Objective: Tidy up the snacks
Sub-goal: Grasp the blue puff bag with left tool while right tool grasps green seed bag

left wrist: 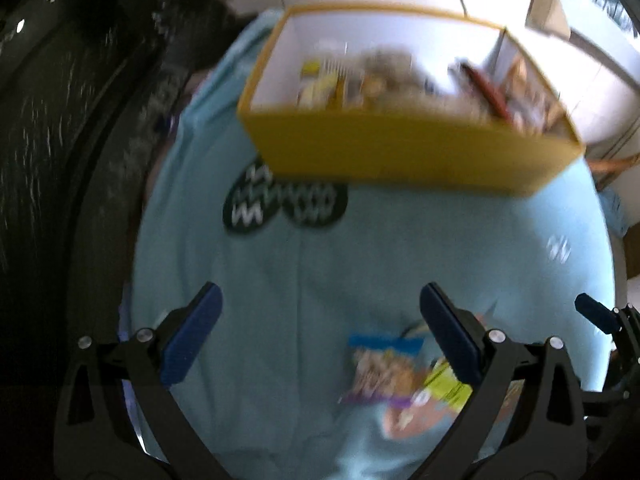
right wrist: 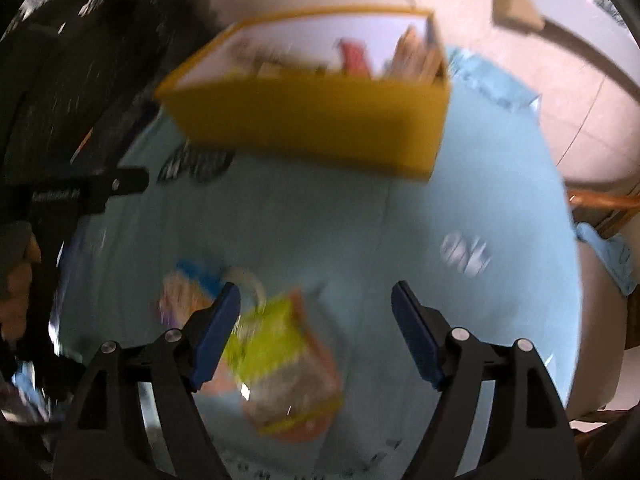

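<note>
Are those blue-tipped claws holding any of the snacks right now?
No. Both the left gripper and the right gripper are open and empty. The snack packets lie loose on the blue cloth, short of the yellow box.

The left black plastic two-finger gripper (left wrist: 320,332) has angular arms, round silver screws at the pivots and ribbed dark-blue pads (left wrist: 192,340). The right black plastic gripper (right wrist: 316,332) matches it. Bare fingers (right wrist: 18,292) show beside a grey sleeve.
</note>
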`<state>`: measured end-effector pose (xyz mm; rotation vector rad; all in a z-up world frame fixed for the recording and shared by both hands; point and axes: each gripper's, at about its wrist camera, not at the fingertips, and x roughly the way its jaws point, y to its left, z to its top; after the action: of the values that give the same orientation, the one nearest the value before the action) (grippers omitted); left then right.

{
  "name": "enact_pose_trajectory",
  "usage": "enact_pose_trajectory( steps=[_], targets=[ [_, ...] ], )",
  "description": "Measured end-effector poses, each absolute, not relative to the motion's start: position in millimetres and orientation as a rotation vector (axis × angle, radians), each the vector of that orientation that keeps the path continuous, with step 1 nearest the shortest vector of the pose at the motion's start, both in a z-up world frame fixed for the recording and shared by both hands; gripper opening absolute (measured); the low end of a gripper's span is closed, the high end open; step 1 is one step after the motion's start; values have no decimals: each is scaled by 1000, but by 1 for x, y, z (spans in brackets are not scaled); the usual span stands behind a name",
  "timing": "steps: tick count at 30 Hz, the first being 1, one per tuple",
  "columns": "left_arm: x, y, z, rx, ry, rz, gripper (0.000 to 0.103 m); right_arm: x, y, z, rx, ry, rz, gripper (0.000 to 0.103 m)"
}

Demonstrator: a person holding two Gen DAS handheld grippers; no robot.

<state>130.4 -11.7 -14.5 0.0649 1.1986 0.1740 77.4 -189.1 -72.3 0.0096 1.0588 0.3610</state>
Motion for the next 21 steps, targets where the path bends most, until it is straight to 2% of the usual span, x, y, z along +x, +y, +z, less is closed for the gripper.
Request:
enact_pose_trajectory(
  steps=[8, 19, 21],
  targets=[
    [84, -13, -67, 94, 1322, 176, 101, 49, -166, -107, -118, 1109, 422, 78],
    [65, -3, -88, 76, 1379, 209, 101, 41, -127, -147, -325, 1110, 471, 81],
    [65, -5, -94, 79, 1391, 203, 101, 41, -128, -147, -333, 1099, 473, 75]
  ],
)
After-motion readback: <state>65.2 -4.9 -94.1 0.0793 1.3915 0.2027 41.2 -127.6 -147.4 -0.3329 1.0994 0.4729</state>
